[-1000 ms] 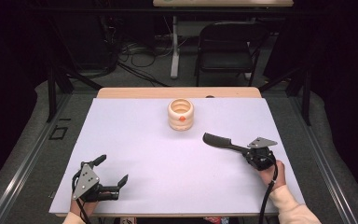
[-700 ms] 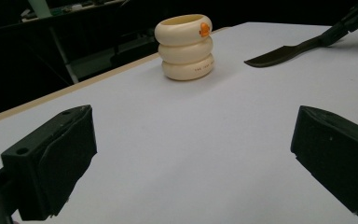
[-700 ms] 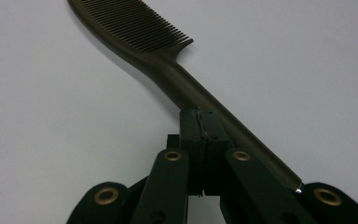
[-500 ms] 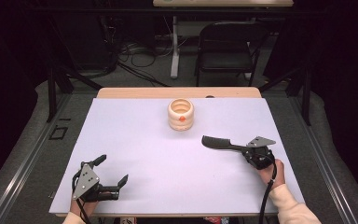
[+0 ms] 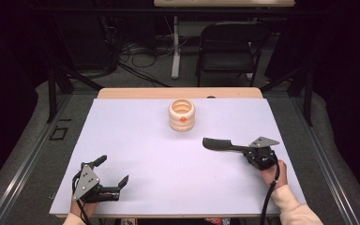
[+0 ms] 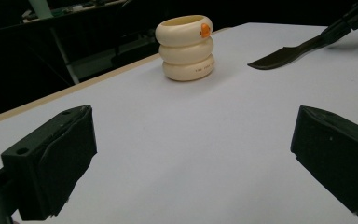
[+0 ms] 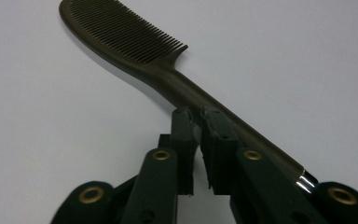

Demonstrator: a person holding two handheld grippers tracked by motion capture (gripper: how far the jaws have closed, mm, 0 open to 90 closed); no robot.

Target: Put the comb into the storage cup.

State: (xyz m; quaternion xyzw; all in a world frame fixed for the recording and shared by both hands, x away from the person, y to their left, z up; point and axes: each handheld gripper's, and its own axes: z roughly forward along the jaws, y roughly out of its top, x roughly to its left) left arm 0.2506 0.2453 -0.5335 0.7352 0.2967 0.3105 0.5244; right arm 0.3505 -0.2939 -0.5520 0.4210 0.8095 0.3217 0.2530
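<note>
High view: cream ringed cup (image 5: 182, 115) apparently empty; right tongs (image 5: 244, 151) just loosening beside comb (image 5: 218, 145); left tongs (image 5: 113, 176) spread.

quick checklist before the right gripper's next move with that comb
1. Grip on the comb: cannot tell. The right gripper has just been opening its jaws; a narrow gap shows between them and the handle crosses at their tips.
2. Comb resting on the table: cannot tell. Its toothed end is low, but contact is unclear.
3. Comb apart from the cream ringed cup: ok, bare table lies between them.
4. Cup upright with its top open: ok.
5. Left gripper free: ok, jaws wide apart, nothing between them, near the table's front edge.
</note>
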